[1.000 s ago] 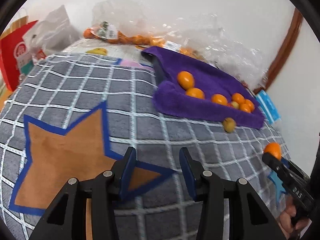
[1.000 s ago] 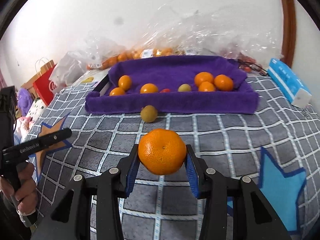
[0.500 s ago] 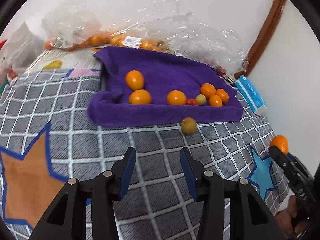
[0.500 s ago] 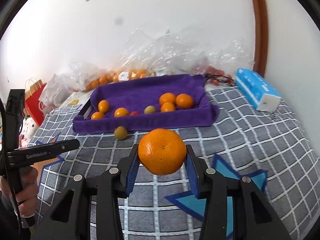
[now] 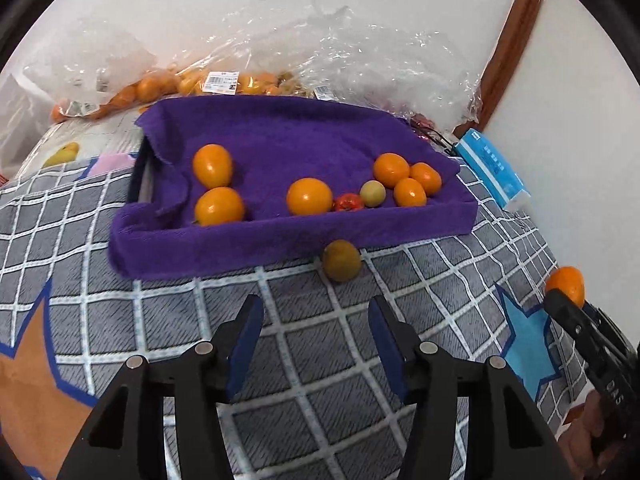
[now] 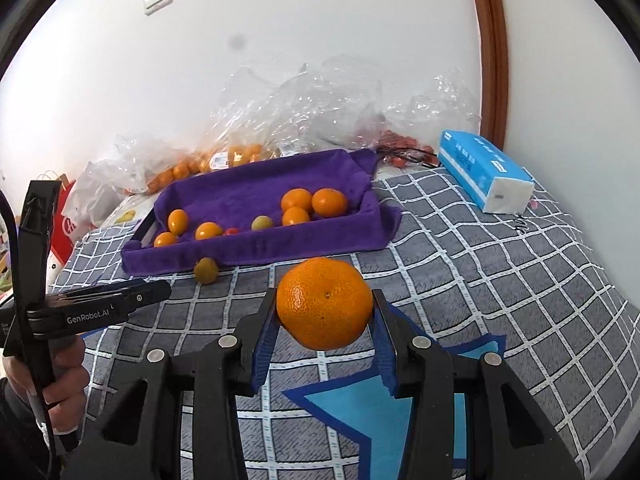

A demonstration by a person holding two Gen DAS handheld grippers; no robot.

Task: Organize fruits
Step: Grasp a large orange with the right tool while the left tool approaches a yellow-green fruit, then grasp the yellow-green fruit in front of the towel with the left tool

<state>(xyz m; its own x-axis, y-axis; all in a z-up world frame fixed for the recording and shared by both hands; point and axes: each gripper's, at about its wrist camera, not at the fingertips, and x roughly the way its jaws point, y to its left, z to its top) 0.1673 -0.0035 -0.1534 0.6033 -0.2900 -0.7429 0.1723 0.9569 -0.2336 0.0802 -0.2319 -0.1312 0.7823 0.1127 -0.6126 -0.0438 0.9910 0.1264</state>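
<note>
the right tool (image 6: pixel 324 312) is clamped on a mandarin (image 6: pixel 323 303), held above the checked blanket (image 6: pixel 500 280). the left tool (image 5: pixel 314 320) is opening, nothing between its jaws (blue pads well apart). a greenish fruit (image 5: pixel 341 260) lies on the blanket at the left tool's 12 o'clock, touching the front wall of the purple towel-lined tray (image 5: pixel 280 240), where more fruit sits.

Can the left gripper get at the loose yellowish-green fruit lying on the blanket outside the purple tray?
Probably yes. The left gripper is empty, its jaws opening, and only bare checked blanket lies between it and the yellowish-green fruit.
</note>
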